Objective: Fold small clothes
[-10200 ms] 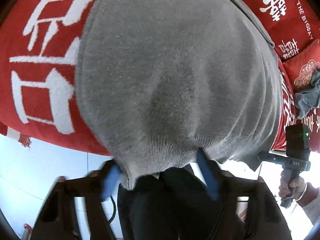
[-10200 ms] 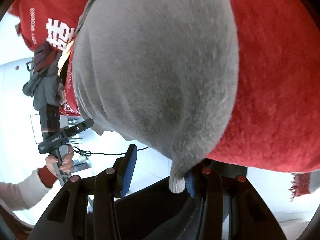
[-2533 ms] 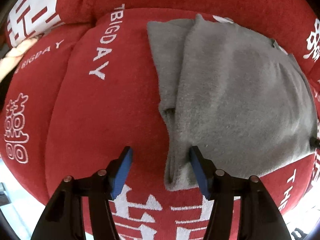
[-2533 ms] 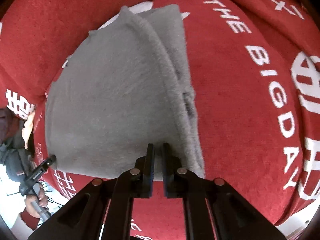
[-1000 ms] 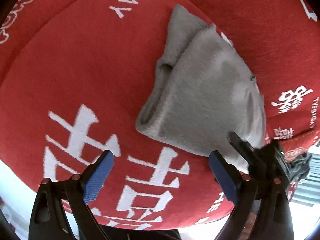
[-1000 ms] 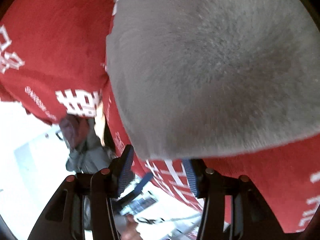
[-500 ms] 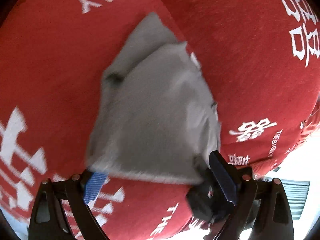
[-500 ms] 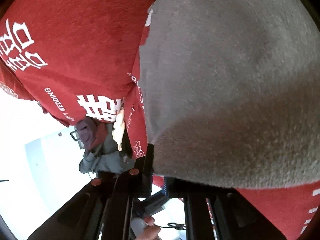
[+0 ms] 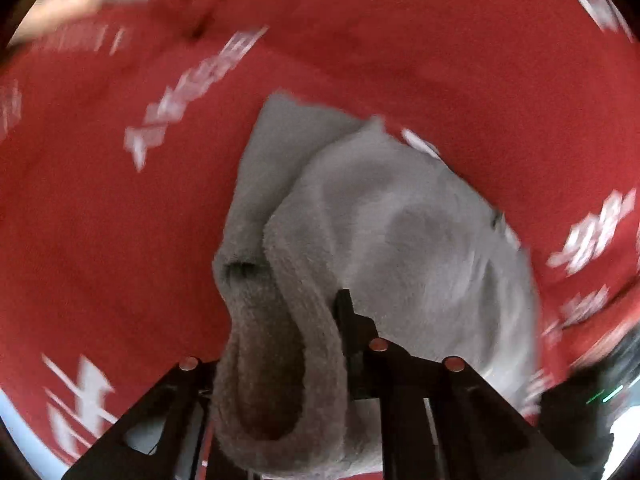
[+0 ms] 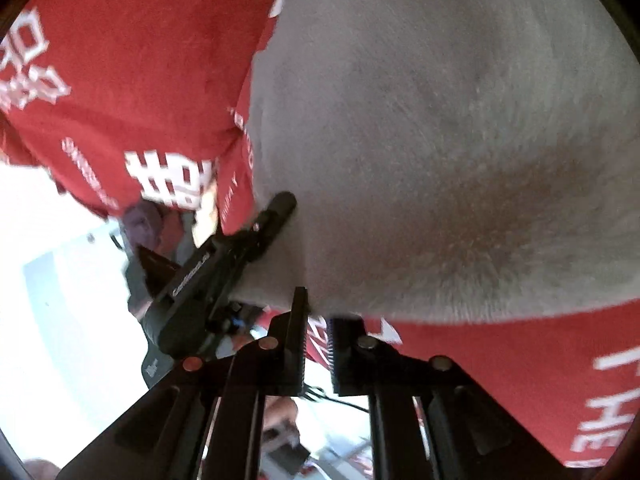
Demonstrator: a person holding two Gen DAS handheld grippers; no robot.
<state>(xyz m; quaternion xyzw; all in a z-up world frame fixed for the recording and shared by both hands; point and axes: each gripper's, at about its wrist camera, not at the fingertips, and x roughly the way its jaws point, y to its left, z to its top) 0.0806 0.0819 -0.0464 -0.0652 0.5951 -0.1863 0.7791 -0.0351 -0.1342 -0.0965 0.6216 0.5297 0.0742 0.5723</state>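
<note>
A folded grey knit garment (image 9: 420, 240) lies on a red blanket (image 9: 100, 240) printed with white characters. My left gripper (image 9: 312, 312) is at its near edge, jaws closing, and the thick rolled hem sits pinched between them and hides the left finger. In the right wrist view the same garment (image 10: 440, 140) fills the upper frame. My right gripper (image 10: 320, 316) holds its lower edge at the fingertips, jaws easing open a slit. The left gripper (image 10: 276, 208) shows there as a black tool on the garment's left edge. The right gripper (image 9: 580, 412) is a dark blur at the lower right.
A heap of purple and grey clothes (image 10: 148, 232) lies past the blanket's edge at the left. Below it is bright white floor (image 10: 60, 320). A person's hand (image 10: 280, 420) shows under my right fingers. The red blanket (image 10: 140, 60) surrounds the garment.
My left gripper swung across to the garment's near edge and went from wide open to closed on the hem. My right jaws closed on the opposite edge and raised it slightly.
</note>
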